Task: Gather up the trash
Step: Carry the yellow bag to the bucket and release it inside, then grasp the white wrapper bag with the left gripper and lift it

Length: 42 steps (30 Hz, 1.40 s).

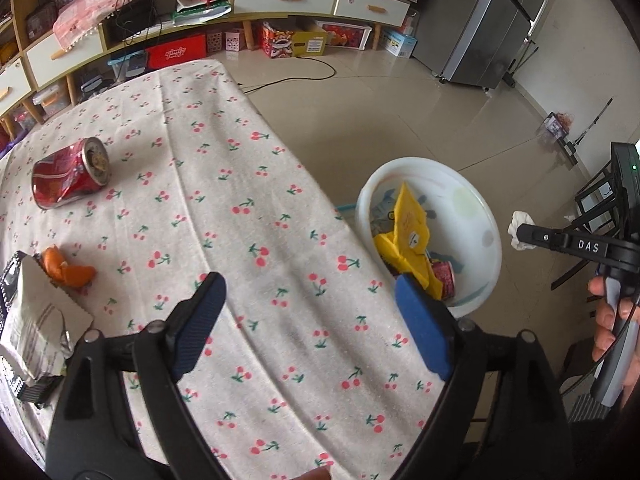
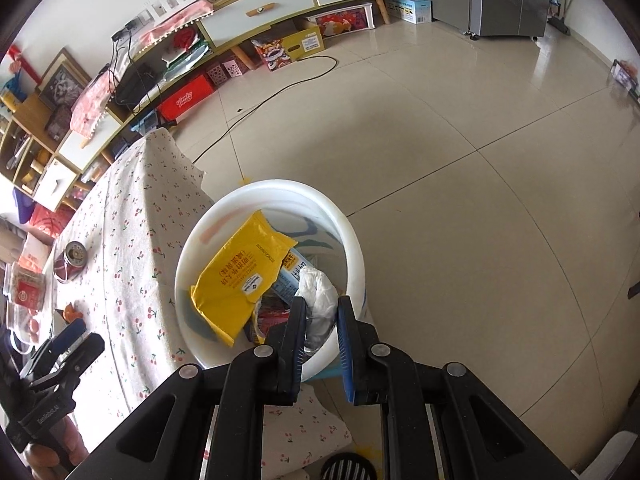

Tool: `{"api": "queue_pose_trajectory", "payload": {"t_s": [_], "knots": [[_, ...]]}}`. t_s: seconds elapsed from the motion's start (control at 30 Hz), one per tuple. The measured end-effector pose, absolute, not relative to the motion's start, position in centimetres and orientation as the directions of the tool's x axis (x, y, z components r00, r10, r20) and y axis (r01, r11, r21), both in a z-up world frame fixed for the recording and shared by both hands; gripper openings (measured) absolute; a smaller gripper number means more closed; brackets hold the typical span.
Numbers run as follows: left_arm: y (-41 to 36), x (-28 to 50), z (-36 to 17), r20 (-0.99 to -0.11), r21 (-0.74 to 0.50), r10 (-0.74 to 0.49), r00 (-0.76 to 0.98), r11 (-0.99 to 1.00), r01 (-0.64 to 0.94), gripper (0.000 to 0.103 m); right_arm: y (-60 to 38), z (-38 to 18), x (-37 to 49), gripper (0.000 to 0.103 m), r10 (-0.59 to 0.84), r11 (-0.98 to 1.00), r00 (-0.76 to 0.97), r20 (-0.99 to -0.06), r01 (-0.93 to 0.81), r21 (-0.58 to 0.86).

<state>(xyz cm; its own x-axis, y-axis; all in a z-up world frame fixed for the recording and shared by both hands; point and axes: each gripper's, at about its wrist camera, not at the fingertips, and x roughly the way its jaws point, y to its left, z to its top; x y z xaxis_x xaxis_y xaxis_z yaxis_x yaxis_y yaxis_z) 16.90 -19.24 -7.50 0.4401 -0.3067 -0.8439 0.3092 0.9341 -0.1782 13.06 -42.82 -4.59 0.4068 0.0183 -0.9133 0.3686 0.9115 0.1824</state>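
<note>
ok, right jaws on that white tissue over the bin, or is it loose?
Touching. In the right wrist view the right gripper has the crumpled white tissue pinched between its jaws, above the white bin.

Left wrist view: close above the table [image 1: 248, 184], looking across its cloth toward the shelving and floor, with the bin [image 1: 472, 216] at right. Right wrist view: directly above the bin [image 2: 352, 240], looking steeply down, table [image 2: 132, 240] at left. Shared: bin, table, can [image 1: 72, 174] [image 2: 71, 261], shelving, fridge.
</note>
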Motion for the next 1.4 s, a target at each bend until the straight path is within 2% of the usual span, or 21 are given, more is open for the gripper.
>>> {"api": "queue_pose_trajectory", "payload": {"t_s": [0.2,0.23,0.3,0.37,0.5,0.67,0.87,0.93,1.03,1.07,1.17,1.2,1.27,1.3,1.4], "knots": [[-15.7,15.6,-6.3,-0.854,-0.109,-0.244,0.459,0.947,0.301,0.092,-41.7,-5.0,14.1,0.021,0.010,0.906,0.402,-0.916,0.384,0.178],[-15.0,15.5,-6.1,-0.854,-0.092,-0.228,0.467,0.950,0.297,0.093,-41.6,-5.0,14.2,0.025,0.016,0.902,0.403,-0.915,0.389,0.187],[-13.5,15.2,-5.6,-0.854,-0.065,-0.203,0.480,0.955,0.288,0.096,-41.4,-5.1,14.3,0.052,0.022,0.895,0.400,-0.916,0.400,0.197],[-11.8,15.1,-5.2,-0.855,-0.053,-0.186,0.483,0.960,0.275,0.096,-40.7,-4.9,14.5,0.060,0.019,0.900,0.407,-0.913,0.392,0.193],[-7.5,15.5,-5.2,-0.878,-0.074,-0.175,0.445,0.969,0.235,0.096,-38.7,-4.6,15.2,0.066,-0.002,0.920,0.393,-0.920,0.362,0.152],[-2.5,16.4,-5.9,-0.894,-0.132,-0.178,0.410,0.981,0.140,0.096,-36.1,-4.6,16.2,0.068,-0.002,0.932,0.377,-0.926,0.337,0.135],[0.3,17.4,-7.5,-0.903,-0.099,-0.134,0.409,0.989,0.105,0.095,-32.5,-4.3,16.8,0.070,0.016,0.947,0.376,-0.927,0.291,0.134],[0.4,17.8,-7.6,-0.897,-0.092,-0.131,0.423,0.989,0.112,0.090,-31.4,-4.2,16.9,0.071,0.018,0.954,0.376,-0.927,0.270,0.128],[0.0,18.1,-8.2,-0.902,-0.052,-0.108,0.419,0.988,0.143,0.070,-29.8,-4.0,17.1,0.071,0.015,0.964,0.378,-0.926,0.241,0.114],[-0.2,18.2,-8.5,-0.907,-0.037,-0.097,0.410,0.987,0.153,0.060,-29.4,-4.0,17.1,0.071,0.011,0.966,0.380,-0.925,0.234,0.108],[-0.5,18.0,-8.7,-0.908,-0.004,-0.080,0.412,0.984,0.180,0.054,-28.5,-4.0,17.4,0.071,0.004,0.971,0.379,-0.926,0.219,0.093],[-0.6,17.9,-8.5,-0.906,0.004,-0.077,0.415,0.982,0.190,0.044,-28.2,-4.1,17.5,0.071,0.005,0.972,0.376,-0.927,0.216,0.092],[-0.6,17.6,-8.1,-0.904,-0.010,-0.093,0.417,0.981,0.196,0.031,-27.7,-4.3,17.7,0.071,0.006,0.973,0.370,-0.929,0.212,0.091],[-0.6,17.5,-8.0,-0.906,-0.016,-0.098,0.412,0.980,0.198,0.009,-27.5,-4.3,17.9,0.071,0.007,0.974,0.369,-0.930,0.210,0.090],[-0.6,17.1,-8.0,-0.910,-0.021,-0.108,0.401,0.977,0.214,0.003,-26.5,-4.4,18.3,0.071,0.015,0.975,0.368,-0.930,0.202,0.096]]}}
